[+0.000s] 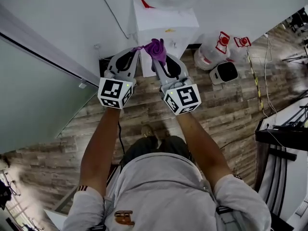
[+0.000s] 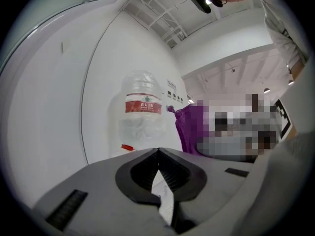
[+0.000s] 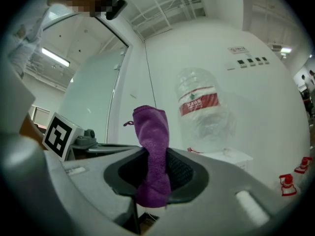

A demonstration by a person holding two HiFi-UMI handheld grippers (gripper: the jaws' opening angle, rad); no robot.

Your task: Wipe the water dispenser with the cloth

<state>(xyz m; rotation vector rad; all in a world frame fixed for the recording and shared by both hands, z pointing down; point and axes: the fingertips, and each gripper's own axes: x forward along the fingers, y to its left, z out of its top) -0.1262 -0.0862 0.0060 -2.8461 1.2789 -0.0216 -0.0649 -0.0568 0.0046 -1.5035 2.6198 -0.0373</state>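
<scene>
The white water dispenser (image 1: 163, 25) stands against the wall with a clear bottle (image 3: 204, 109) bearing a red label on top; the same bottle (image 2: 141, 113) appears in the left gripper view. My right gripper (image 1: 159, 57) is shut on a purple cloth (image 1: 157, 49), which sticks up between its jaws (image 3: 151, 154). The cloth (image 2: 189, 128) also shows to the right in the left gripper view. My left gripper (image 1: 137, 51) is shut with nothing in it, its tips meeting (image 2: 158, 151) just left of the cloth. Both grippers hover just in front of the dispenser.
A spare water bottle (image 1: 214, 54) with a red cap lies on the wood floor right of the dispenser, beside a small white and black device (image 1: 224, 72). A glass partition (image 1: 43, 57) runs on the left. Cables (image 1: 260, 81) and black equipment (image 1: 284, 138) sit at the right.
</scene>
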